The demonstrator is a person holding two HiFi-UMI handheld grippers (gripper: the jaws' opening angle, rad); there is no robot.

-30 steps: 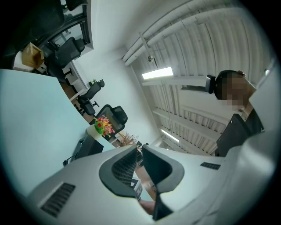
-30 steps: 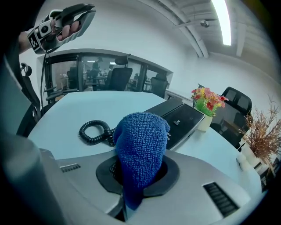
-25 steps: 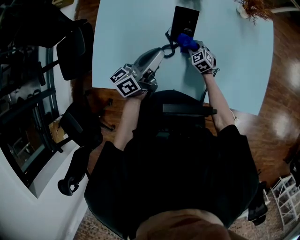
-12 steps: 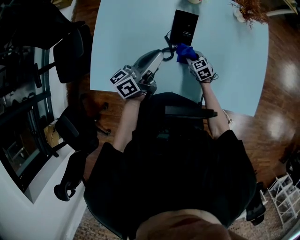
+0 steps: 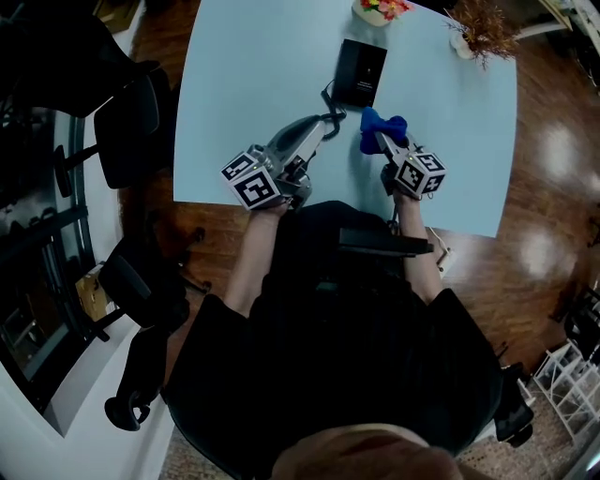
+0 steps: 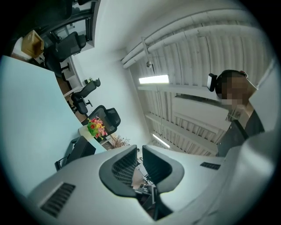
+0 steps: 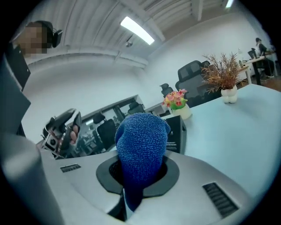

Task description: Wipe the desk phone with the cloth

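Observation:
The black desk phone (image 5: 359, 73) lies flat near the far side of the light blue table (image 5: 244, 66). Its coiled cord (image 5: 330, 101) runs toward me, ending close to the tip of my left gripper (image 5: 322, 122). That gripper is tilted upward, its jaws shut with nothing between them (image 6: 139, 151). My right gripper (image 5: 384, 142) is shut on a blue cloth (image 5: 380, 124), held above the table to the near right of the phone, apart from it. In the right gripper view the cloth (image 7: 140, 140) bulges out of the jaws, with the phone (image 7: 176, 132) behind it.
A pot of flowers (image 5: 379, 9) stands just beyond the phone. A white vase with dried twigs (image 5: 476, 28) sits at the far right of the table. Black office chairs (image 5: 127, 117) stand left of the table, over a wooden floor (image 5: 553, 141).
My right gripper has drawn back from the phone toward me and to the right, taking the blue cloth with it. The left gripper has hardly moved.

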